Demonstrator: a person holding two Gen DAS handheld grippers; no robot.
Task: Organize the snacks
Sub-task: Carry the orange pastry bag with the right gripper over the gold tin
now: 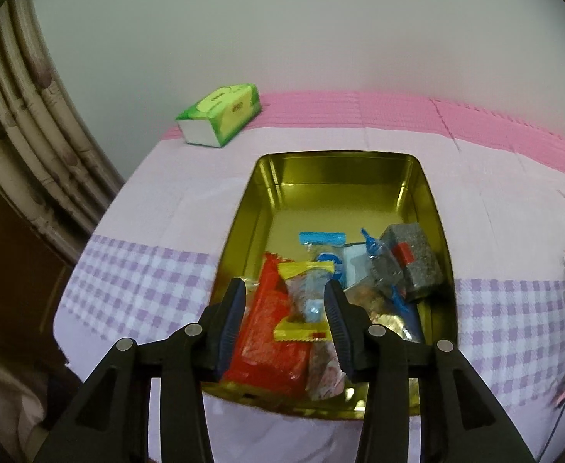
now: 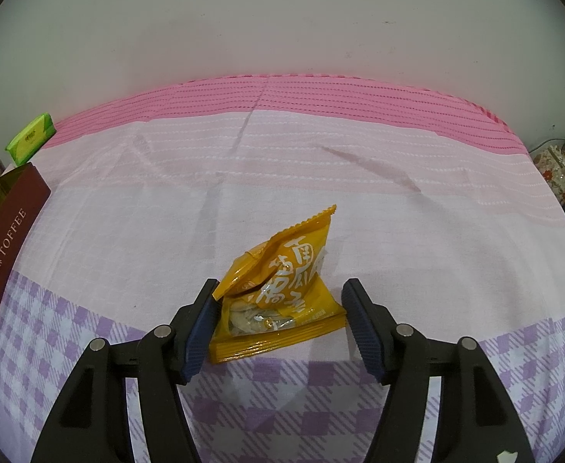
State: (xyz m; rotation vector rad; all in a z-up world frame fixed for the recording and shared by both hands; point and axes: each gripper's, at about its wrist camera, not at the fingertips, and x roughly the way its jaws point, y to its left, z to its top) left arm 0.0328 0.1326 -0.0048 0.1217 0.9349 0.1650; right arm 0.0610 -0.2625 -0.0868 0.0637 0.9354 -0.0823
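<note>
A gold tin box (image 1: 267, 208) sits on the tablecloth and holds several snack packets: a red one (image 1: 271, 332), a yellow-edged clear one (image 1: 305, 293), a blue-topped one (image 1: 323, 245) and a grey block packet (image 1: 410, 262). My left gripper (image 1: 286, 301) is open above the tin's near end, fingers either side of the yellow-edged packet. In the right wrist view, an orange snack packet (image 2: 286, 289) lies on the cloth between the open fingers of my right gripper (image 2: 280, 305). The left finger (image 2: 201, 320) touches the packet's edge.
A green tissue pack (image 1: 220, 115) lies at the table's back left, also in the right wrist view (image 2: 31, 139). The tin's dark red "TOFFEE" side (image 2: 4, 254) is at the left. Clutter (image 2: 564, 177) sits beyond the table's right edge. A wall stands behind.
</note>
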